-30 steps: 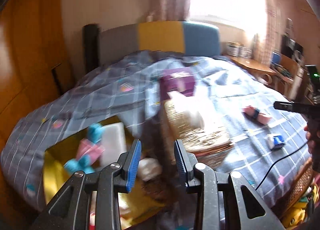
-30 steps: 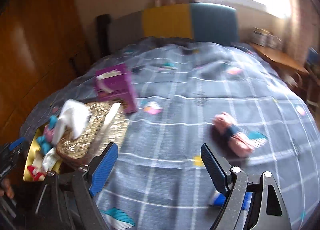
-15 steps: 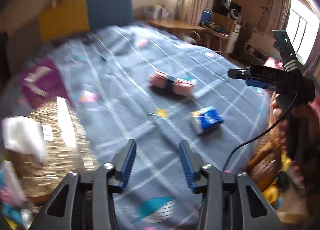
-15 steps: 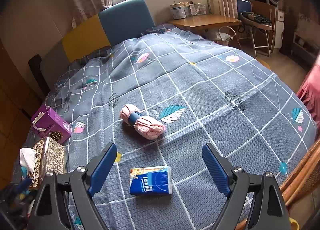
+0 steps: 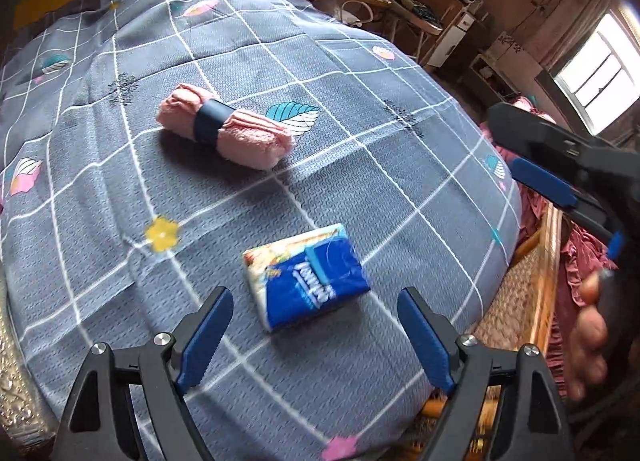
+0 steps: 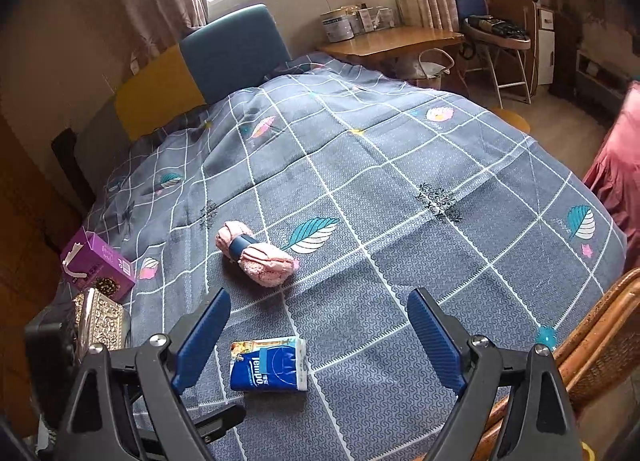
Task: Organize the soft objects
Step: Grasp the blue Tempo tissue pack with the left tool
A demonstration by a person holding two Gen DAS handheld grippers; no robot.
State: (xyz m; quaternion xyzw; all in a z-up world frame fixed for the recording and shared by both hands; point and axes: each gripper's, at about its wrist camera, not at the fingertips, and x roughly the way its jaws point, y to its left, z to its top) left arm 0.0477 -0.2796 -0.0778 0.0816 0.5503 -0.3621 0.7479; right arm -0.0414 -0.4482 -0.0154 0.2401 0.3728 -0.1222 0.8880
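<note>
A blue tissue pack (image 5: 306, 277) lies on the grey checked bedspread (image 5: 360, 109), just ahead of my open, empty left gripper (image 5: 316, 337). A pink rolled towel with a dark band (image 5: 224, 127) lies farther back. In the right wrist view the tissue pack (image 6: 269, 364) lies between and just ahead of the fingers of my open, empty right gripper (image 6: 318, 331), and the towel (image 6: 256, 253) lies beyond it. The right gripper also shows at the right edge of the left wrist view (image 5: 560, 165).
A purple box (image 6: 98, 265) and a gold patterned tissue box (image 6: 100, 319) sit at the bed's left edge. A wicker chair (image 6: 600, 345) stands at the near right corner. A wooden desk (image 6: 392, 41) and folding chair (image 6: 496, 33) stand beyond the bed.
My left gripper swung right, away from the yellow bin and gold box, to the tissue pack, and its jaws opened wide. The right view turned to the bed's middle.
</note>
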